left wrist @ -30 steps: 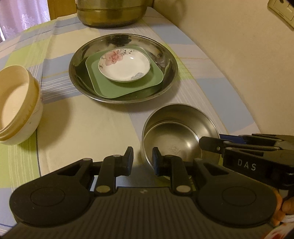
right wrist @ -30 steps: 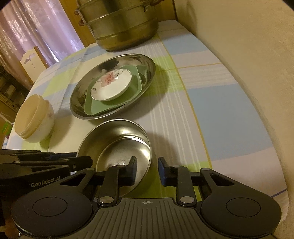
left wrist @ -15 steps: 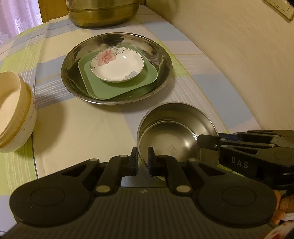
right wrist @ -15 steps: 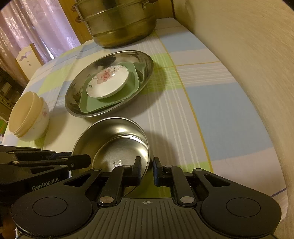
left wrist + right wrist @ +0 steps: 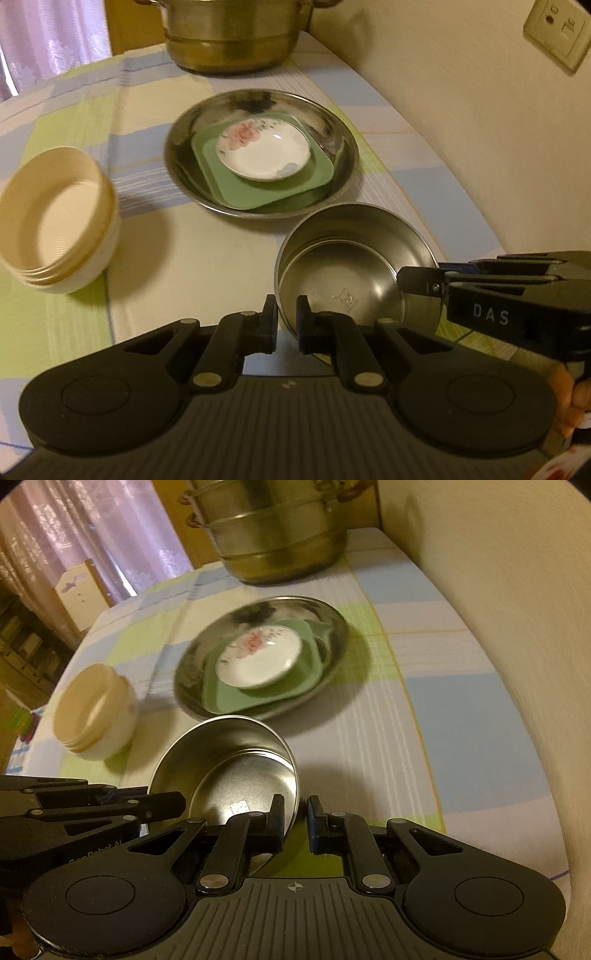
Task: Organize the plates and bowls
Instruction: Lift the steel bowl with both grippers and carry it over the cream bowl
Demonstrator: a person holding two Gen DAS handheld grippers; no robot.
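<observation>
A steel bowl [image 5: 354,258] [image 5: 229,760] hangs tilted just above the striped tablecloth, gripped from two sides. My left gripper [image 5: 286,321] is shut on its near rim. My right gripper [image 5: 295,819] is shut on the opposite rim, and in the left wrist view its fingers [image 5: 417,280] clamp the bowl's right edge. Beyond the bowl lies a wide steel plate [image 5: 343,147] [image 5: 184,686]. It holds a green square plate [image 5: 258,192] [image 5: 258,701] with a white floral dish [image 5: 262,155] [image 5: 258,661] on top.
A stack of cream bowls [image 5: 55,218] [image 5: 92,712] stands to the left. A big metal pot [image 5: 236,33] [image 5: 277,535] sits at the table's far end. A beige wall with a socket [image 5: 557,33] runs along the right edge of the table.
Both grippers' jaws closed onto the steel bowl's rim. Both hands then rose, and the bowl came up off the cloth and tilted.
</observation>
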